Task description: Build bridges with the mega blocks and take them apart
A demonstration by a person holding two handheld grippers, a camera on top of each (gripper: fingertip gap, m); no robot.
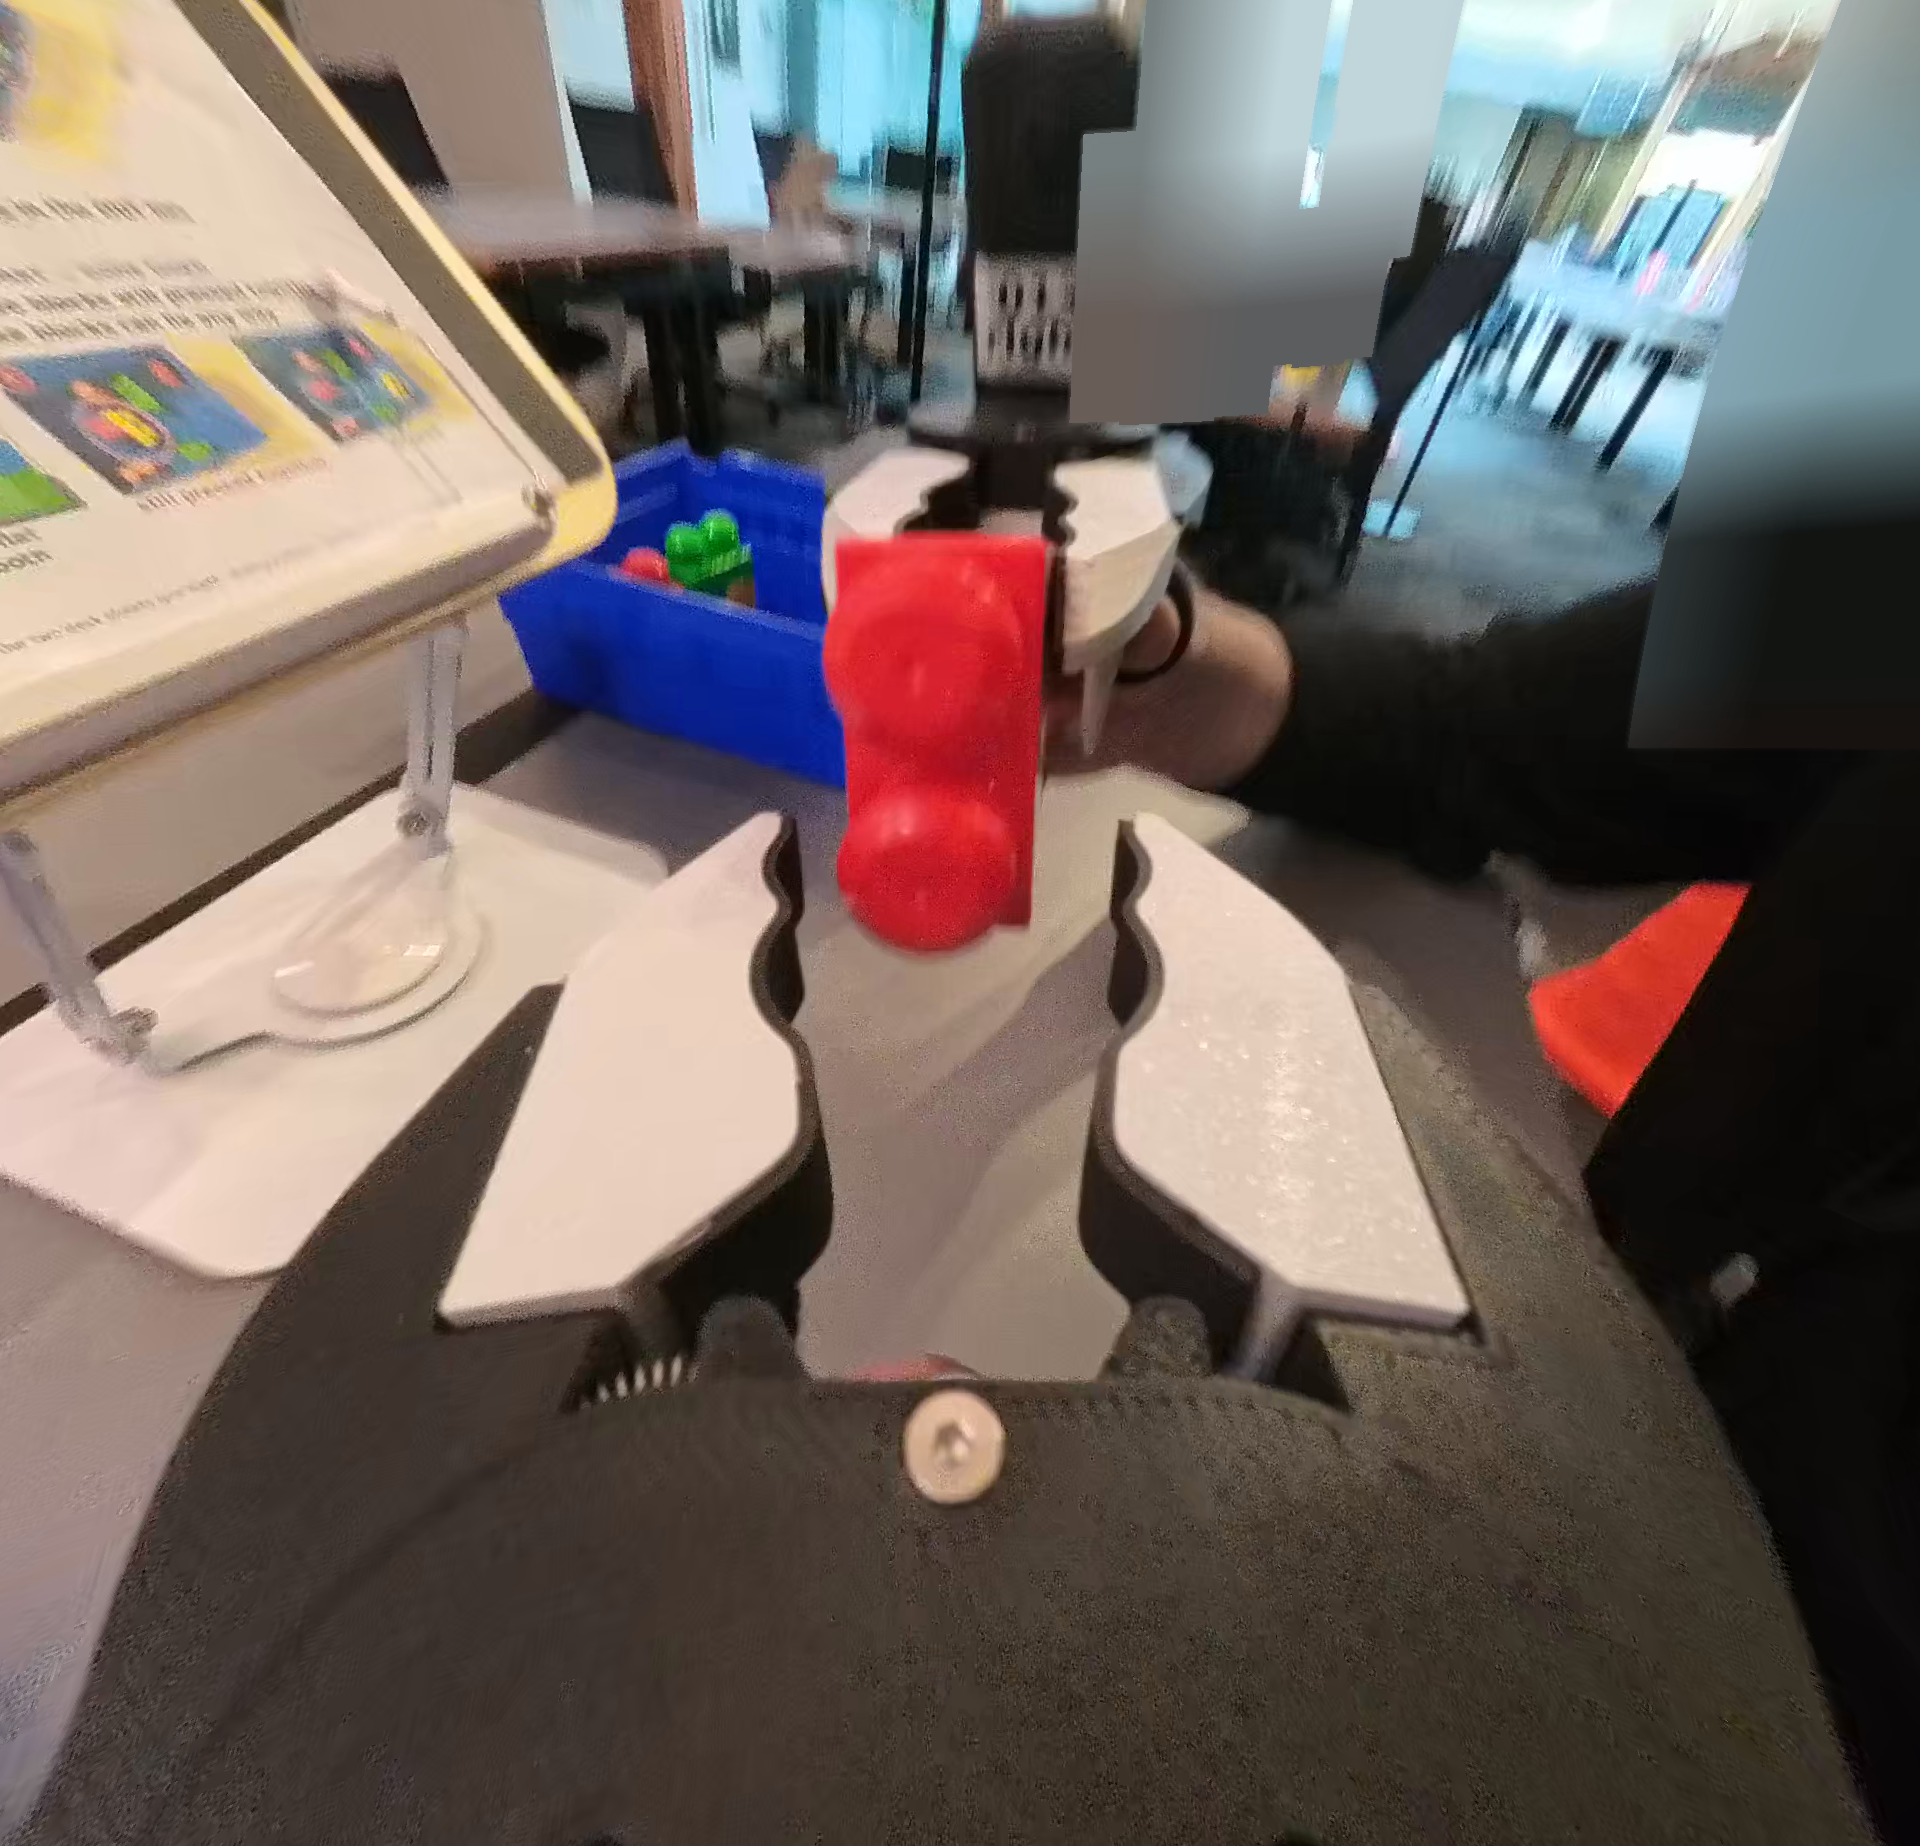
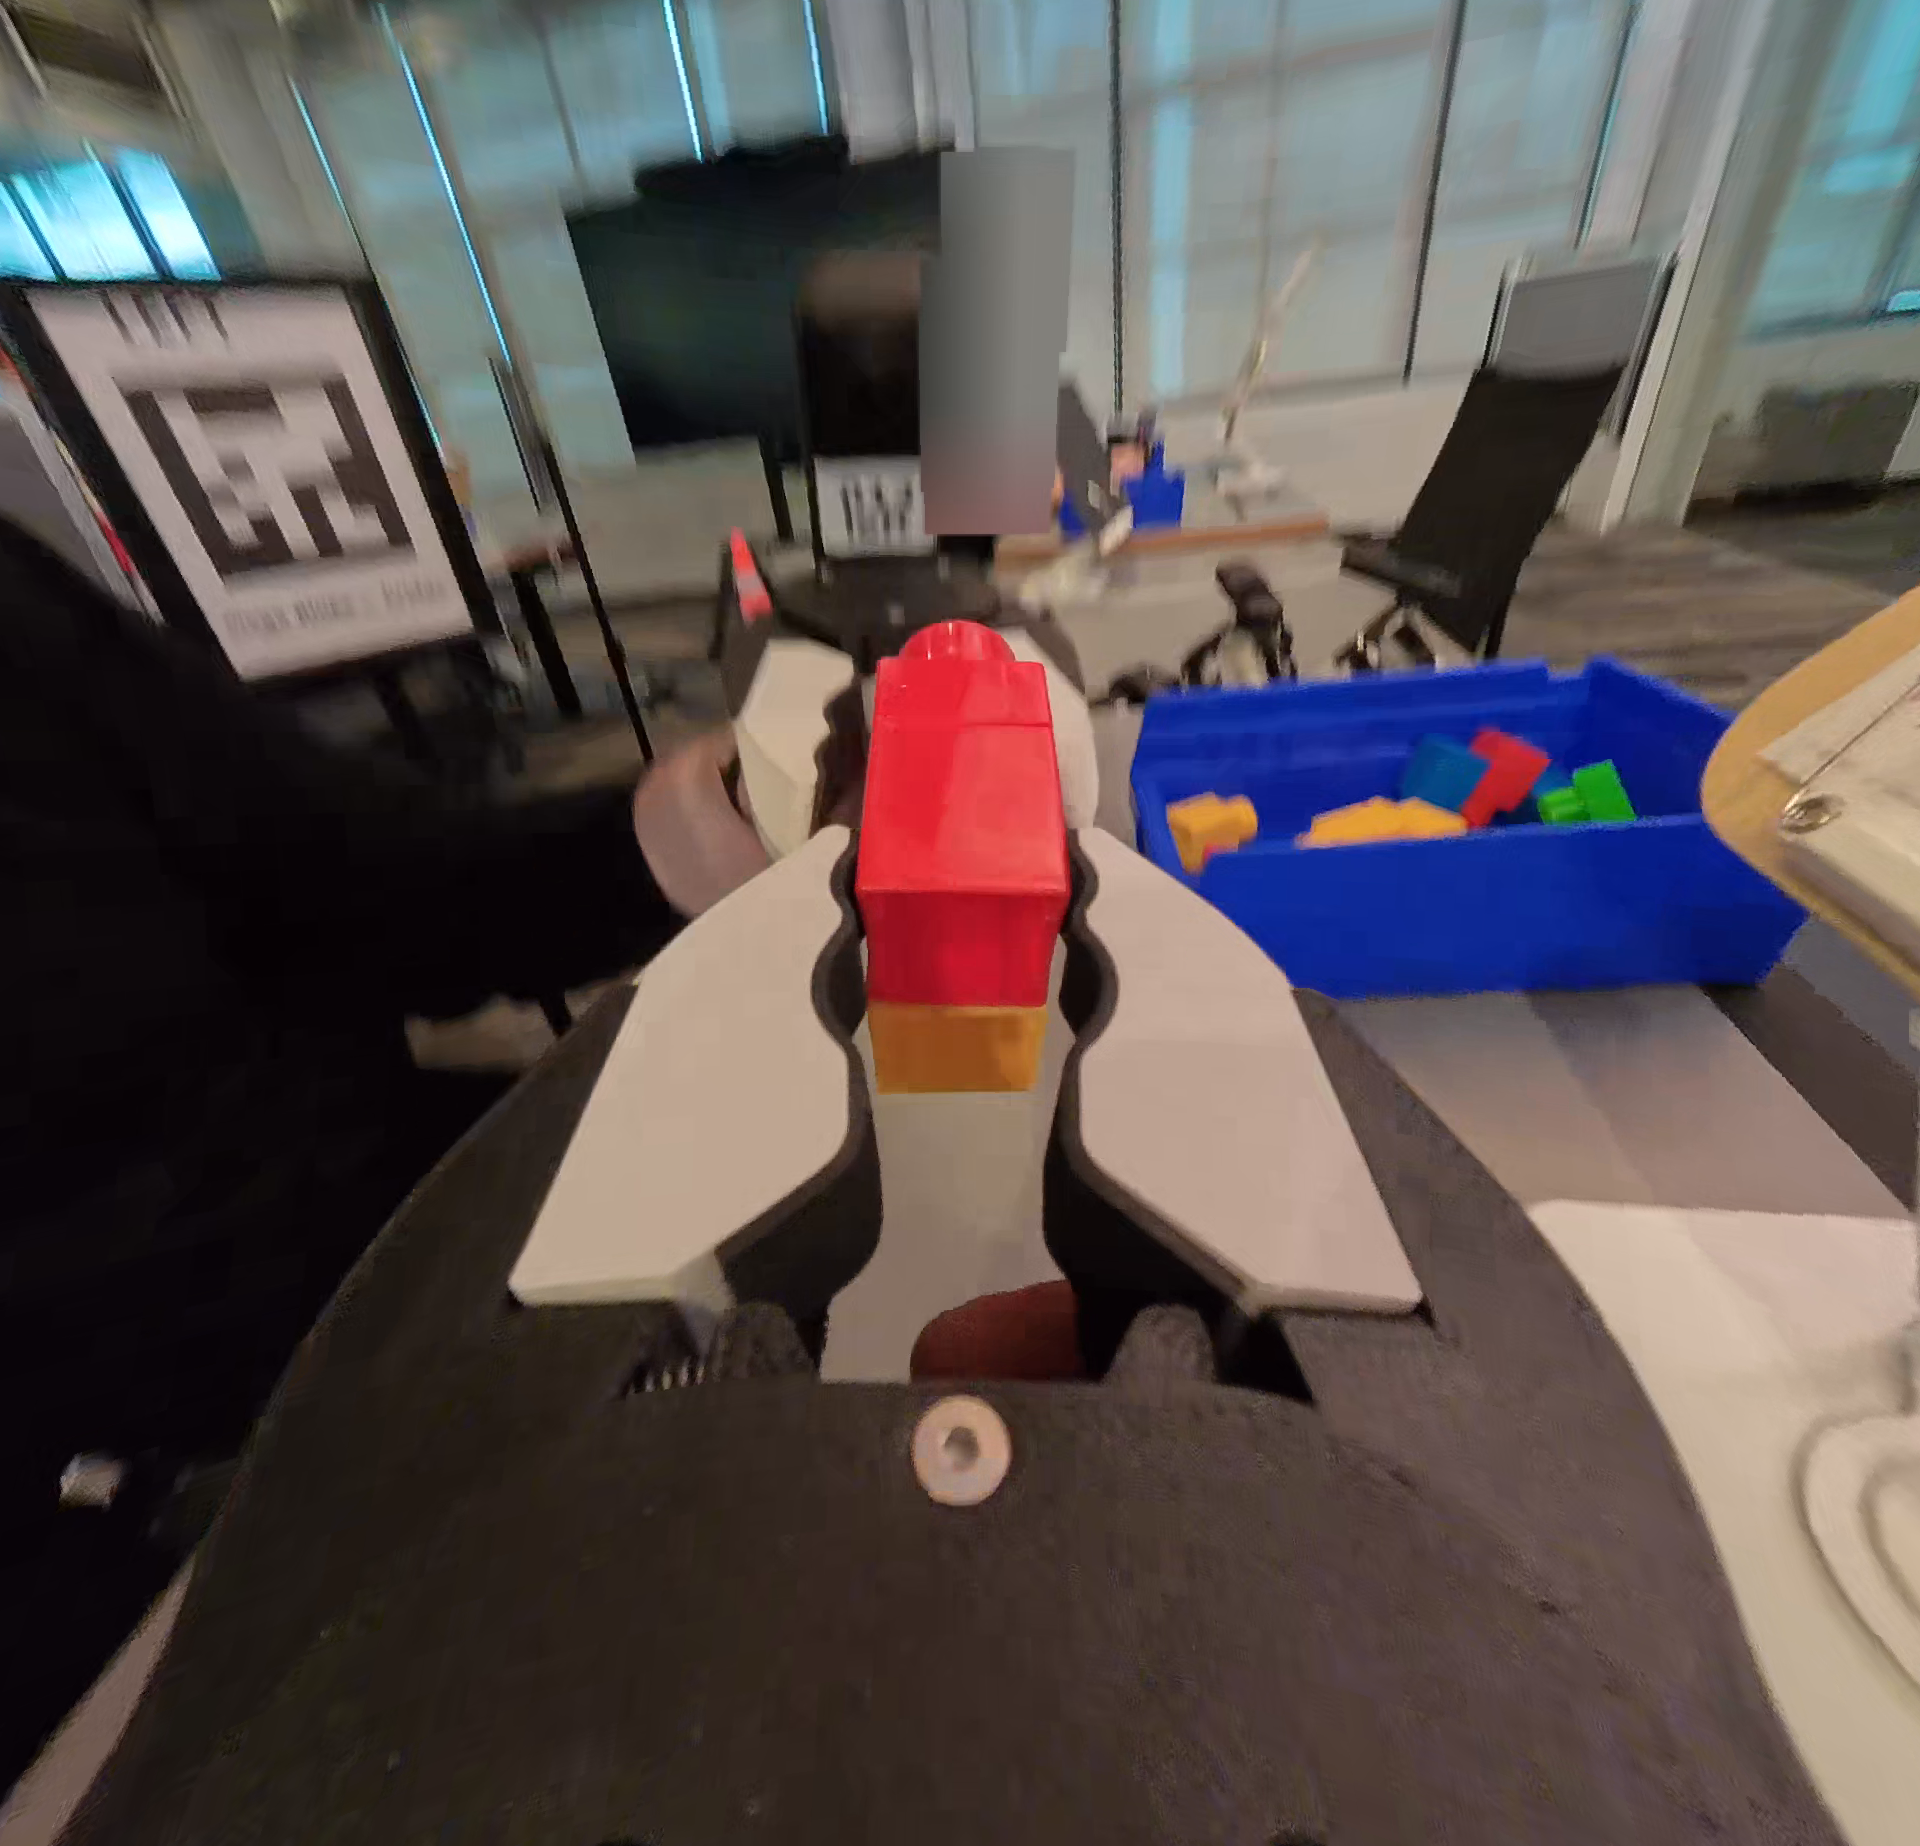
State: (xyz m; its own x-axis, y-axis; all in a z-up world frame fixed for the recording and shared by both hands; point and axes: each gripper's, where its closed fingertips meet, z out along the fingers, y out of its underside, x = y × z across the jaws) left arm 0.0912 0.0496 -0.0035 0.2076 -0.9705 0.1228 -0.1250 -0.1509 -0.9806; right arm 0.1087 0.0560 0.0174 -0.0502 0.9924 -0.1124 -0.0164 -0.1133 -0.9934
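Here the right gripper (image 2: 961, 892) clamps a glossy red plastic mega block (image 2: 961, 840), both pads pressed against its sides; a smaller orange plastic block (image 2: 956, 1046) sits flush against the red one on the near side, apparently joined to it. In the left wrist view the same red block (image 1: 935, 726) shows its round studs pointing toward the camera, held aloft above the table. The left gripper (image 1: 951, 861) stands spread, its white fingers (image 1: 675, 1048) on either side of the block's lower end with clear gaps, pressing on nothing.

Stage of the task, as a judgement: no bridge stands anywhere in view. Only this small red-and-orange assembly is out of the bin, so either building has barely begun or dismantling is nearly complete; the pictures do not decide which. The remaining pieces, yellow, blue, red and green, lie loose in the open blue plastic bin (image 2: 1455, 913) just beyond the grippers.

Surface and room: a pale grey table (image 2: 1558, 1090) with a dark edge carries the bin and a clear acrylic stand (image 1: 364, 923) holding a tilted printed instruction sheet (image 1: 208, 342). An orange cone (image 1: 1631, 996) sits at the right. Behind are office chairs, further tables, a framed black-and-white marker board (image 2: 260, 466) and tall windows.
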